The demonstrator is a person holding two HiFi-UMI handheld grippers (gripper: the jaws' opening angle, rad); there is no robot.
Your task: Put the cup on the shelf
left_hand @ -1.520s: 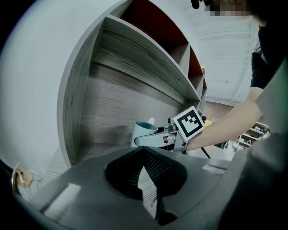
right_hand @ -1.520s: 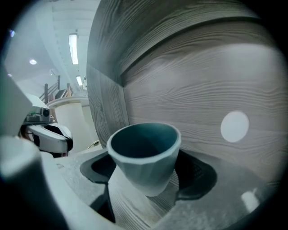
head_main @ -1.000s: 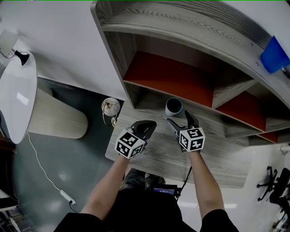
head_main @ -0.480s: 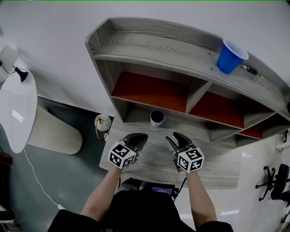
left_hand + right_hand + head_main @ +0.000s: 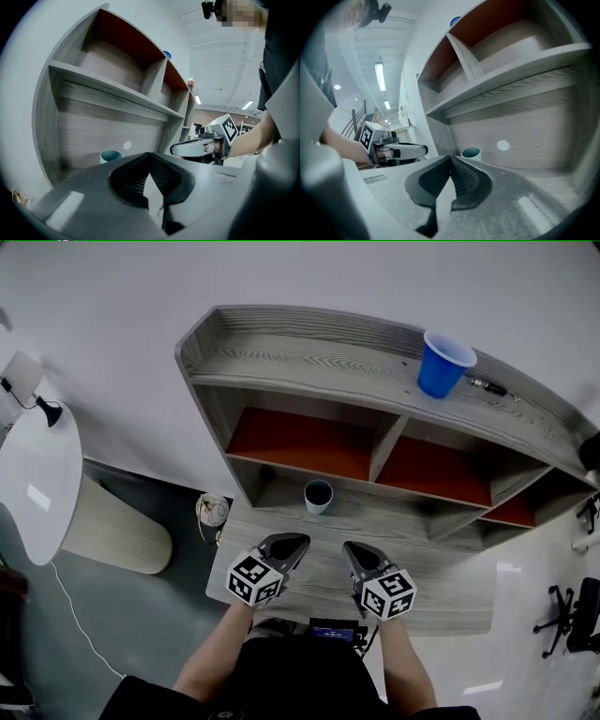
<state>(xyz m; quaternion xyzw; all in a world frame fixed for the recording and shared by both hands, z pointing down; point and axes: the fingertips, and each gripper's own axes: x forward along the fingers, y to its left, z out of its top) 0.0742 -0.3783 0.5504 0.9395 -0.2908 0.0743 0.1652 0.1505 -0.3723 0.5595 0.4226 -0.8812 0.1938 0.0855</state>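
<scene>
Right gripper view shows your right hand-held gripper (image 5: 451, 164) with its jaws just closed on nothing; your left hand-held gripper (image 5: 150, 161) is likewise shut and empty. Beyond both, well apart, the cup (image 5: 470, 153) stands upright in the bottom bay of the shelf (image 5: 309, 367). It looks light, stiff and probably breakable, so pinch one wall at the rim, gently.

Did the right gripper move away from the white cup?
Yes: the right gripper pulled back from the white cup toward the grey wooden desk's front edge. Its jaws have just been closing, empty.
</scene>
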